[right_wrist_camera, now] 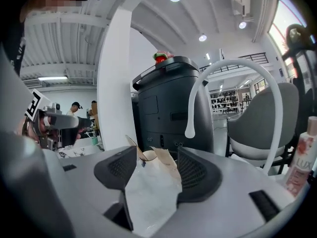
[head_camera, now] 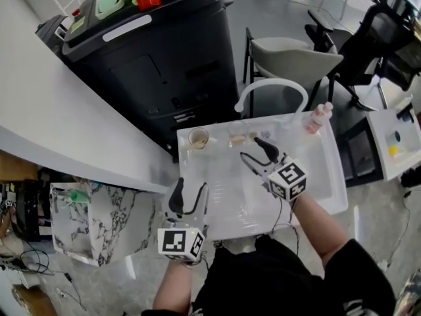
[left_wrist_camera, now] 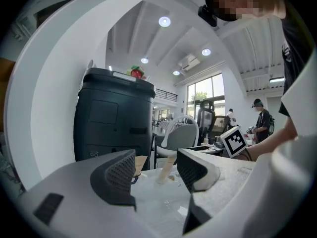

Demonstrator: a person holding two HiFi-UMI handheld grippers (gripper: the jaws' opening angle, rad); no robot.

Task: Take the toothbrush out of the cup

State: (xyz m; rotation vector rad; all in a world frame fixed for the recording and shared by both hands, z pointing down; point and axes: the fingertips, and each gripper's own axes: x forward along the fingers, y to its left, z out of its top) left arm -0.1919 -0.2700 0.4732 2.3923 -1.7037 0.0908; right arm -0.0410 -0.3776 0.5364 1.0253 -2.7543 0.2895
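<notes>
A tan cup (head_camera: 198, 137) stands on the back rim of the white sink (head_camera: 316, 183), with a clear cup (head_camera: 237, 133) beside it. In the right gripper view the tan cup (right_wrist_camera: 145, 156) lies straight ahead between the jaws, and a thin beige handle (right_wrist_camera: 130, 144), seemingly the toothbrush, leans out of it to the left. The left gripper view shows a beige stick (left_wrist_camera: 166, 169) standing near that cup (left_wrist_camera: 140, 163). My right gripper (head_camera: 255, 151) is open over the basin, just short of the cups. My left gripper (head_camera: 189, 195) is open and empty at the sink's front left.
A white arched faucet (head_camera: 273, 84) rises behind the sink, with a pink bottle (head_camera: 319, 118) at the back right corner. A tall black cabinet (head_camera: 164, 64) stands behind, a grey chair (head_camera: 296, 58) to its right. A long white counter (head_camera: 59, 117) runs along the left.
</notes>
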